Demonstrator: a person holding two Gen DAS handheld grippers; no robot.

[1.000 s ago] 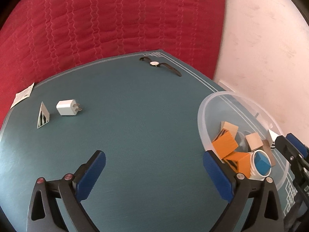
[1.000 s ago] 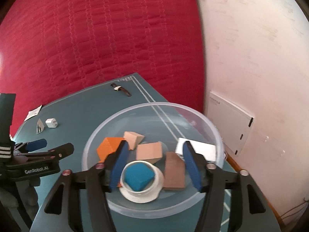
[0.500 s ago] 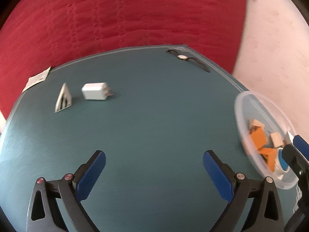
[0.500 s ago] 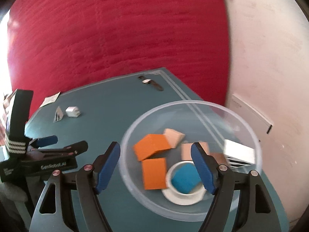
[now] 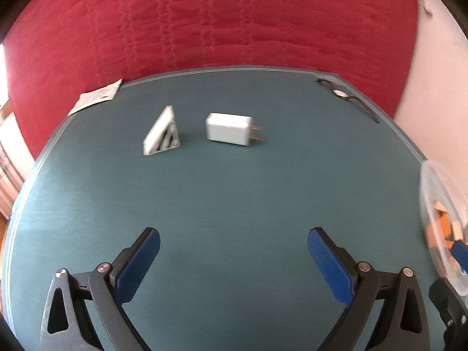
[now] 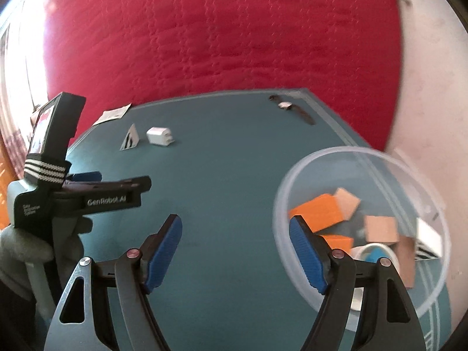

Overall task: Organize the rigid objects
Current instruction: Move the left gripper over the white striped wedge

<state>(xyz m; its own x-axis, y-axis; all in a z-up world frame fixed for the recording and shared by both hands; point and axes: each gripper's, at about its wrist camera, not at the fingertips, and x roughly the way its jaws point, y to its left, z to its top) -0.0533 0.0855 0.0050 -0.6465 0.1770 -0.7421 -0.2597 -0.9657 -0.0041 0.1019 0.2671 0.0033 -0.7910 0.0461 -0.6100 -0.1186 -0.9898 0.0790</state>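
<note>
A white plug charger (image 5: 229,129) and a white striped triangular block (image 5: 162,134) lie on the teal table (image 5: 234,199), ahead of my left gripper (image 5: 234,259), which is open and empty. Both also show far off in the right wrist view, the charger (image 6: 159,136) and the block (image 6: 130,138). A clear plastic bowl (image 6: 316,172) holds several orange and wooden blocks (image 6: 317,212) and a white cup with a blue piece (image 6: 376,254). My right gripper (image 6: 235,253) is open and empty, its right finger over the bowl's near left rim.
A wristwatch (image 5: 346,99) lies at the table's far right corner, also seen in the right wrist view (image 6: 291,110). A paper slip (image 5: 95,99) hangs over the far left edge. A red quilted surface (image 5: 219,20) lies behind the table, a pale wall (image 6: 433,87) to the right.
My left gripper has swung left, bringing the charger and triangular block toward centre. My right gripper has opened, let go of the white cup in the bowl and drawn back left.
</note>
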